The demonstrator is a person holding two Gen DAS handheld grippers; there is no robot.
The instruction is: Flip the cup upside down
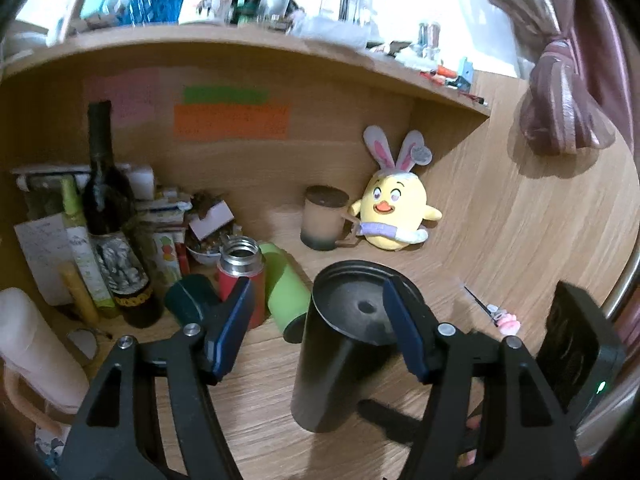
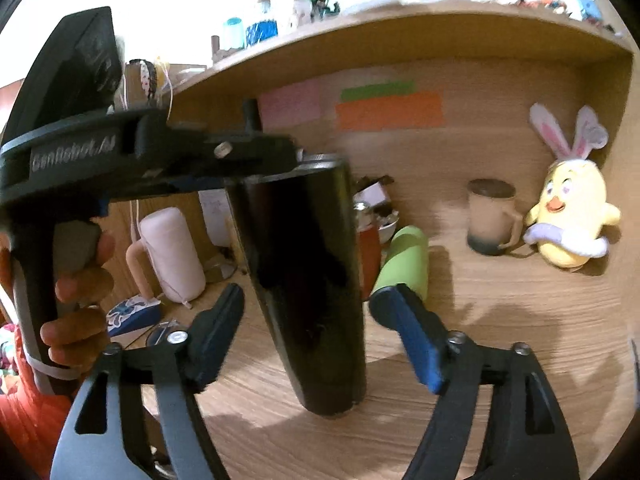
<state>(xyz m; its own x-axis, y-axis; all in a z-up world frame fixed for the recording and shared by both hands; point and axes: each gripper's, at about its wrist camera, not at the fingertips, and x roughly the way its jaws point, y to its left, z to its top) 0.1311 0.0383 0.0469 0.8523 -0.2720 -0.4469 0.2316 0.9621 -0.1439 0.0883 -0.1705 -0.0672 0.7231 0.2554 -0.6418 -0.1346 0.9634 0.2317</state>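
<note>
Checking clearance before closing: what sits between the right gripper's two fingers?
In the right wrist view, the black cup stands on the desk between the open right gripper's fingers; nothing else.

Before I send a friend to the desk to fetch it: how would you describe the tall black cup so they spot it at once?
Start at the wooden desk under the cluttered shelf, where a yellow bunny-eared plush sits in the back corner. In front of it, nearest the edge, stands the tall black cup. It is the only all-black, handleless cylinder, taller than the beige mug beside the plush.
</note>
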